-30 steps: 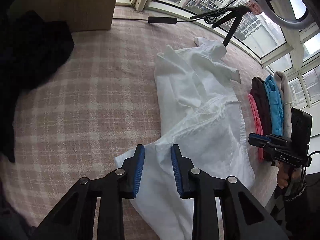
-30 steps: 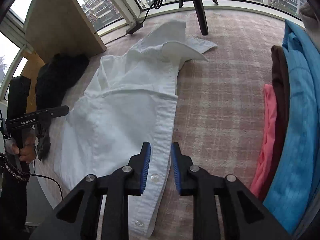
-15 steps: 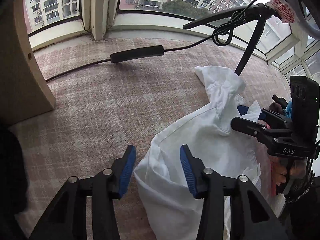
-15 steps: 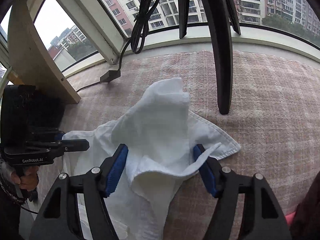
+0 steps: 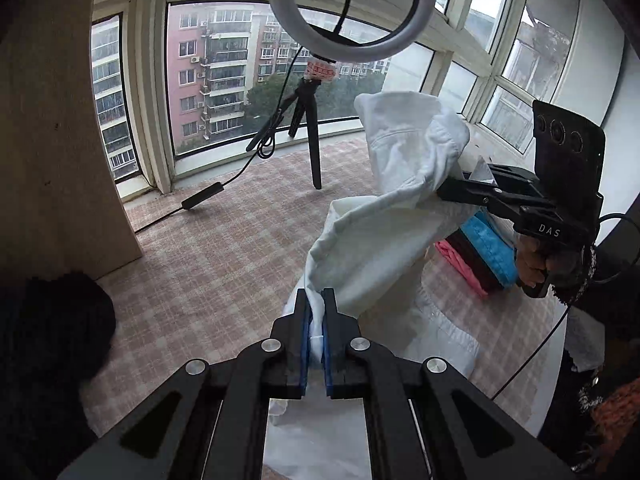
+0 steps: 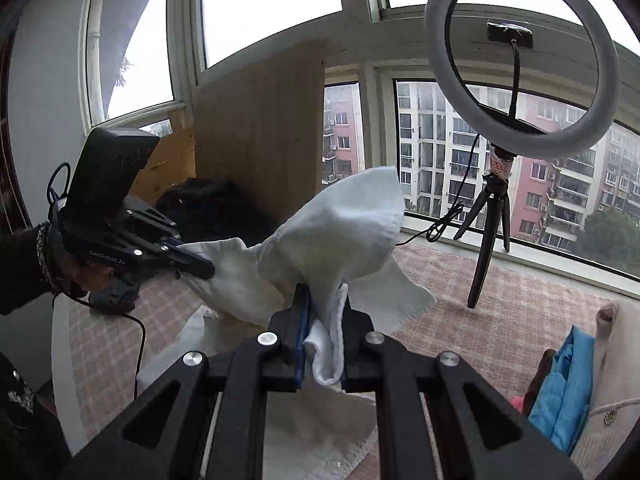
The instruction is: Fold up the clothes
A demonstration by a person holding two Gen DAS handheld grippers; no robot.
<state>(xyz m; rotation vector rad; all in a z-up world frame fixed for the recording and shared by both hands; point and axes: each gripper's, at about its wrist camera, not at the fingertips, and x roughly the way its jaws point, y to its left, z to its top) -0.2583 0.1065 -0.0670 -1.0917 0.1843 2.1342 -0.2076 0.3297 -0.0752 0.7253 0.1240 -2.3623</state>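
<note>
My left claw [image 5: 316, 320] is clenched on one bunch of the white shirt [image 5: 380, 248], my right claw [image 6: 322, 320] has just closed on another. The shirt stretches between them above the plaid tabletop [image 5: 208, 264], collar end up, body drooping down.

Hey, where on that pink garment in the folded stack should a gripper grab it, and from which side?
Take the pink garment by its exposed folded edge, coming from the open plaid surface side. It lies at the end of the row, with the dark brown garment and blue one pressed against its far side, so only that outer edge is free to pinch.
</note>
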